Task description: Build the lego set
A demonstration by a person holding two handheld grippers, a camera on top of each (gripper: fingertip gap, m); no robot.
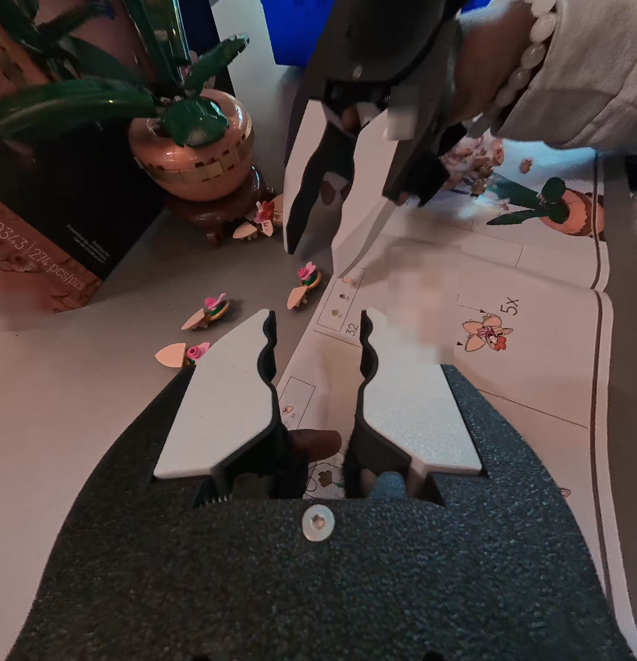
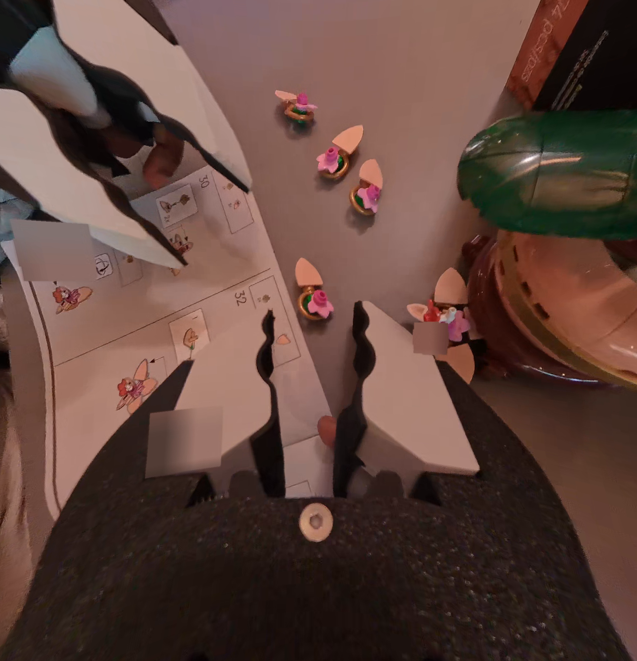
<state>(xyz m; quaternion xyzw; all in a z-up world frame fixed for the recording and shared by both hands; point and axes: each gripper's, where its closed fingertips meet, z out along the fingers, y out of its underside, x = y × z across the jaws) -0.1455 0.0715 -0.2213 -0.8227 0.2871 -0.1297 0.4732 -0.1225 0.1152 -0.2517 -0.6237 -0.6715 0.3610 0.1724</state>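
The left hand-held gripper hangs with its jaws moderately apart and nothing between them, its tips over the near left edge of an open instruction booklet lying on the grey table. Just left of its left finger lies a small flower piece with a pale petal and a pink bloom; two more like it, and, lie a little farther out on the table.

The right hand-held gripper is likewise partly open and holds nothing. Its left fingertip is over the booklet's edge and its right one over bare table. A flower piece on a gold ring lies just beyond the tips, untouched. Three similar pieces, and, lie farther off.

To the right stands a brick-built pink pot on a dark brown base, with green leaves, and a more complete flower lies against its foot. A dark box stands at the far left.
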